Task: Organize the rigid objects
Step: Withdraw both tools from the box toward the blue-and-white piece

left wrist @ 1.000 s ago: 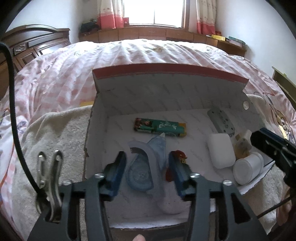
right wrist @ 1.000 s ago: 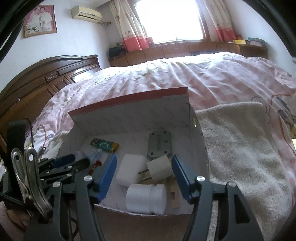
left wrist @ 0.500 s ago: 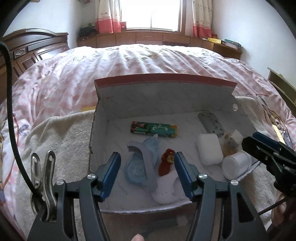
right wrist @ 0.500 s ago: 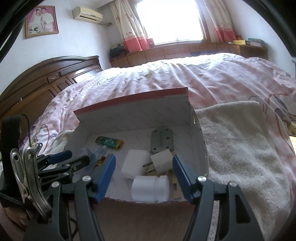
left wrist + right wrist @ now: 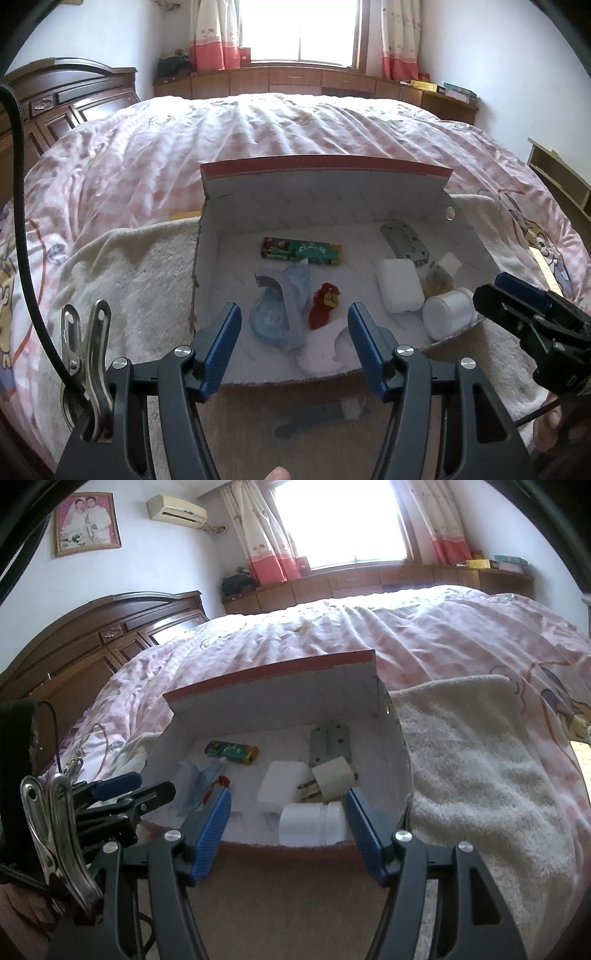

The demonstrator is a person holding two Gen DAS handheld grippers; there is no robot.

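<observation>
A white cardboard box [image 5: 325, 195] with a red-edged lid stands open on the bed. Inside lie a green lighter [image 5: 301, 251], a blue plastic piece [image 5: 277, 314], a small red toy [image 5: 324, 304], a white case [image 5: 399, 290], a grey metal plate [image 5: 404, 242], a plug adapter [image 5: 334, 779] and a white jar [image 5: 310, 825]. My left gripper [image 5: 293, 343] is open and empty, just in front of the box's near edge. My right gripper [image 5: 286, 829] is open and empty, in front of the jar; it also shows in the left wrist view [image 5: 524, 314].
The box rests on a cream towel [image 5: 472, 760] spread over a pink checked quilt [image 5: 258, 136]. A dark wooden headboard [image 5: 96, 646] stands at the left. A brown floor [image 5: 288, 897] lies below the bed edge, with a blue-grey item [image 5: 314, 419] on it.
My left gripper has opened, let go of the blue plastic piece and red toy, and drawn back out of the box. My right gripper has drawn back slightly too.
</observation>
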